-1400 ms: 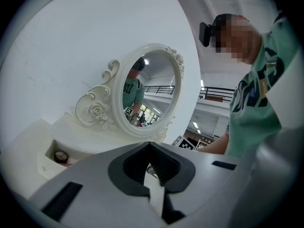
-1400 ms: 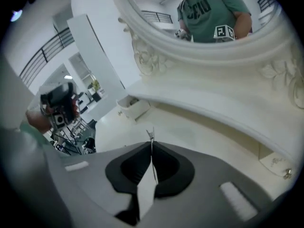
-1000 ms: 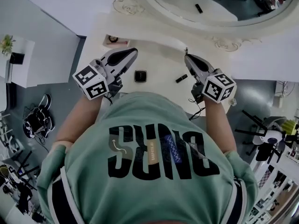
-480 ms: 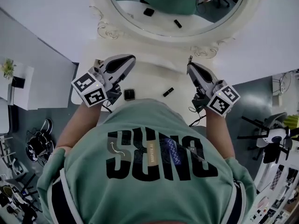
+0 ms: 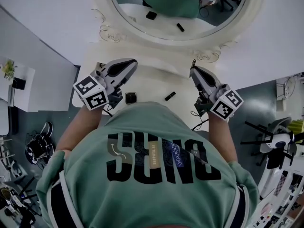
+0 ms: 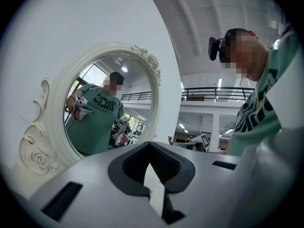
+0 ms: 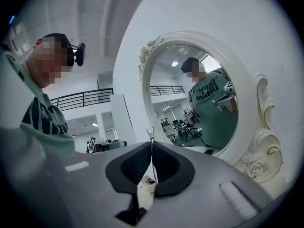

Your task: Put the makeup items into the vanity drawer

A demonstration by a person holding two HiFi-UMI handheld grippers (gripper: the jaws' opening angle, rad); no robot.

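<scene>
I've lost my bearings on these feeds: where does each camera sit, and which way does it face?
Head view: on the person's head, looking steeply down at the vanity top, compact and black tube; shows the green shirt, left gripper and right gripper.
Left gripper view: on the left gripper, looking up along its shut jaws; mirror at left, the person's shirt at right.
Right gripper view: on the right gripper, looking up along its shut jaws; mirror at right, the person at left.
Shared: all three show the mirror.
</scene>
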